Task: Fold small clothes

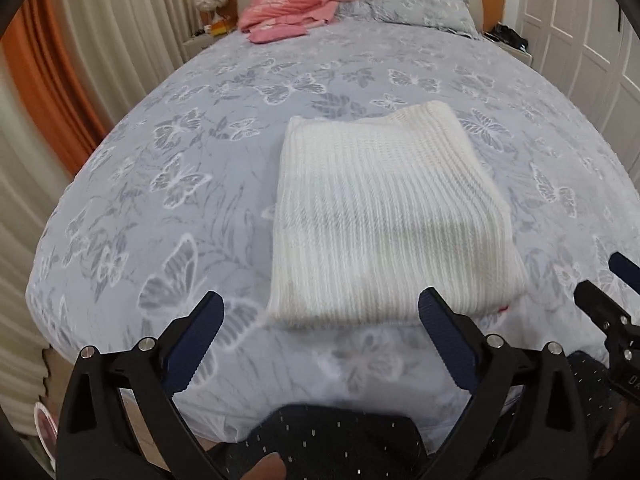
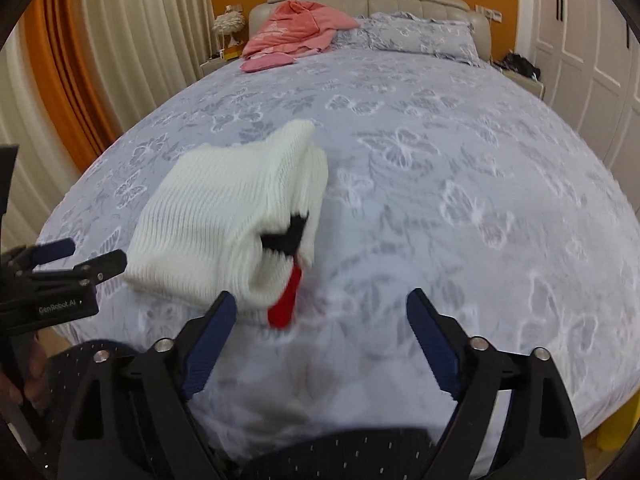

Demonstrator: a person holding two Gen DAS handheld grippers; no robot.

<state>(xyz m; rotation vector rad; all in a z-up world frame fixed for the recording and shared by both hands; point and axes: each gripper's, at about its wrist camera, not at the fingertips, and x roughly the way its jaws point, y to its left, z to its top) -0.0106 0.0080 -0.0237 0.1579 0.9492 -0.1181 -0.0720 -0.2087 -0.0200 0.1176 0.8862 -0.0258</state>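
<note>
A white knitted garment [image 1: 384,216] lies folded into a thick rectangle on the bed near its front edge. In the right wrist view it [image 2: 224,220] shows a black patch and a red strip [image 2: 286,300] sticking out of its near right corner. My left gripper [image 1: 320,312] is open and empty, just short of the garment's near edge. My right gripper [image 2: 320,308] is open and empty, beside the garment's near right corner. The right gripper also shows at the right edge of the left wrist view [image 1: 604,280], and the left gripper at the left edge of the right wrist view [image 2: 84,256].
The bed has a grey butterfly-print cover [image 1: 200,152]. A pile of pink clothes [image 1: 292,4] lies at the far end by a pillow [image 1: 416,6] and the headboard. Curtains hang at the left, white wardrobe doors [image 2: 580,52] stand at the right, with nightstands on both sides.
</note>
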